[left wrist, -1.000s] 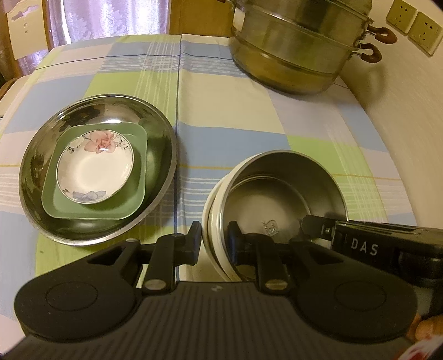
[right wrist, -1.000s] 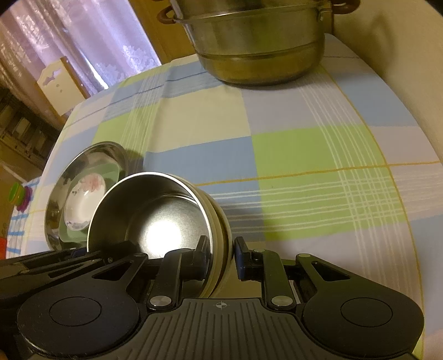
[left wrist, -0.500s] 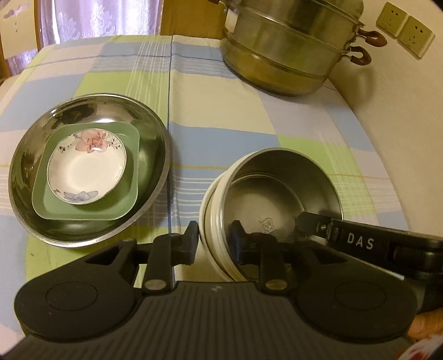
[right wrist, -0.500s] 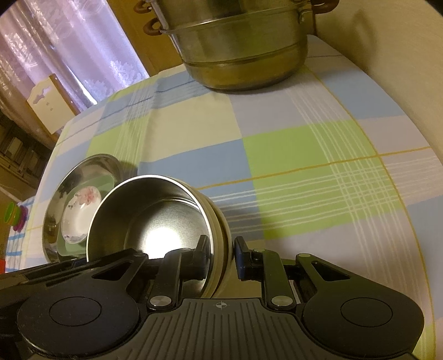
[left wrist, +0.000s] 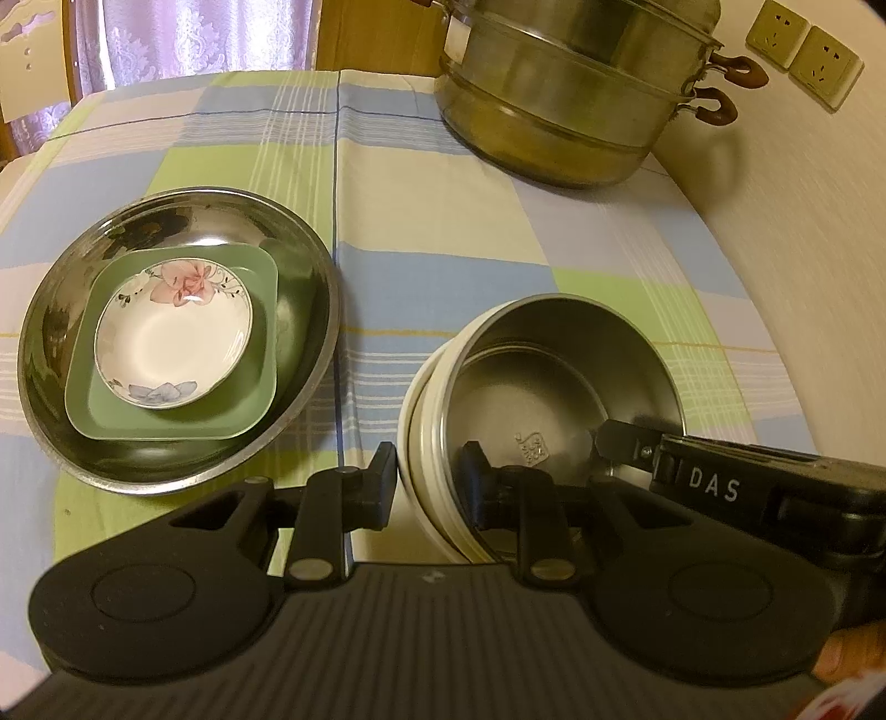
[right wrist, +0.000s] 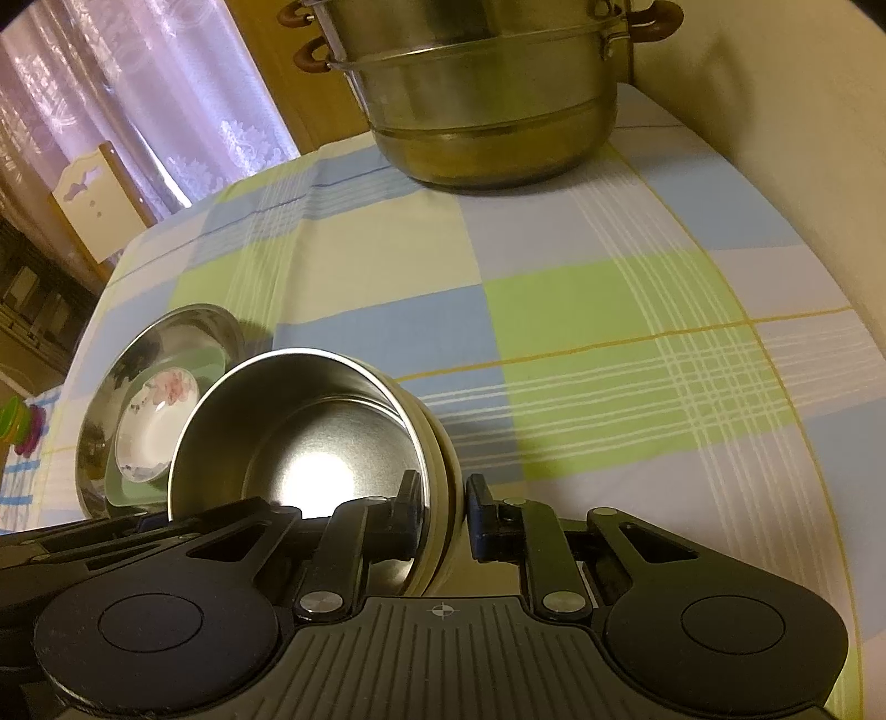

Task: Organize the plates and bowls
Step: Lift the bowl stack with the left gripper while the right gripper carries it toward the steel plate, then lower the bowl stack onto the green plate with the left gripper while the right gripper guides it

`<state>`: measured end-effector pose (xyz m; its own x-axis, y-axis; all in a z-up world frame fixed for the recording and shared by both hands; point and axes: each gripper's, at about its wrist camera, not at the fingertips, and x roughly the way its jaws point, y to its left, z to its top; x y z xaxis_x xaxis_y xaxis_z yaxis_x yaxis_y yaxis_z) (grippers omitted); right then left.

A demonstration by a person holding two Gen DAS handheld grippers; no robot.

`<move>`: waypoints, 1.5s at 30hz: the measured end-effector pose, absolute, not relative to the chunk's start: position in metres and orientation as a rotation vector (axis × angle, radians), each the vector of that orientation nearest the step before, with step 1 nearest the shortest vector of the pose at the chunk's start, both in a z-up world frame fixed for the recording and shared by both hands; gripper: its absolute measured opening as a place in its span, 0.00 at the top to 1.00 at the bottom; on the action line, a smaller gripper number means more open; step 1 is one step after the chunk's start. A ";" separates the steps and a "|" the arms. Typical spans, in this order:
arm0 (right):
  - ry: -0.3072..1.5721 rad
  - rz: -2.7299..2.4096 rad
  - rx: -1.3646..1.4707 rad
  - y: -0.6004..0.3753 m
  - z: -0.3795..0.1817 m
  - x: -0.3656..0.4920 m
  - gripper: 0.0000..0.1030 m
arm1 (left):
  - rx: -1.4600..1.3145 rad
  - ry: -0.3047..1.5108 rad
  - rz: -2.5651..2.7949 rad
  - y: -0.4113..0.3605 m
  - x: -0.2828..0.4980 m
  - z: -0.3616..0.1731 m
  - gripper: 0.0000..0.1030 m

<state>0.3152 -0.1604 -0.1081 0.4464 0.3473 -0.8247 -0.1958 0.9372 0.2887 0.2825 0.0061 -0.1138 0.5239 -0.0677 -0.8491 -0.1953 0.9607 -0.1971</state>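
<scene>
A steel-lined bowl with a cream outer wall (left wrist: 559, 382) is held tilted above the checked tablecloth. My left gripper (left wrist: 429, 484) is shut on its near rim, one finger inside, one outside. My right gripper (right wrist: 440, 512) is shut on the same bowl (right wrist: 299, 443) at the opposite side of the rim; it shows at the right of the left wrist view as a black body marked DAS (left wrist: 714, 487). To the left stands a large steel plate (left wrist: 299, 266) holding a green square plate (left wrist: 260, 387) with a small flowered dish (left wrist: 171, 343) on top.
A big two-tier steel steamer pot (left wrist: 570, 94) stands at the back right of the table, near the wall with sockets (left wrist: 803, 50). The wall runs along the table's right edge. A chair and curtains are behind the table's far left side.
Both grippers and the bowl have shifted slightly; the plate stack and pot sit a little differently in view. The grips on the bowl are unchanged.
</scene>
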 end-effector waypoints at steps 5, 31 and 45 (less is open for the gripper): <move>1.060 0.342 0.155 -0.159 -0.108 0.315 0.84 | -0.283 1.018 0.085 0.006 0.281 -0.112 0.79; 1.036 0.352 0.137 -0.153 -0.092 0.321 0.84 | -0.291 0.994 0.082 0.012 0.282 -0.095 0.79; 1.016 0.394 0.111 -0.133 -0.079 0.325 0.84 | -0.310 0.961 0.113 0.029 0.277 -0.082 0.79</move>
<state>0.3249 -0.1335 -0.0789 0.4630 0.3706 -0.8051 -0.2686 0.9243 0.2711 0.2774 0.0287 -0.0816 0.5708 -0.0418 -0.8200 -0.2309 0.9502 -0.2092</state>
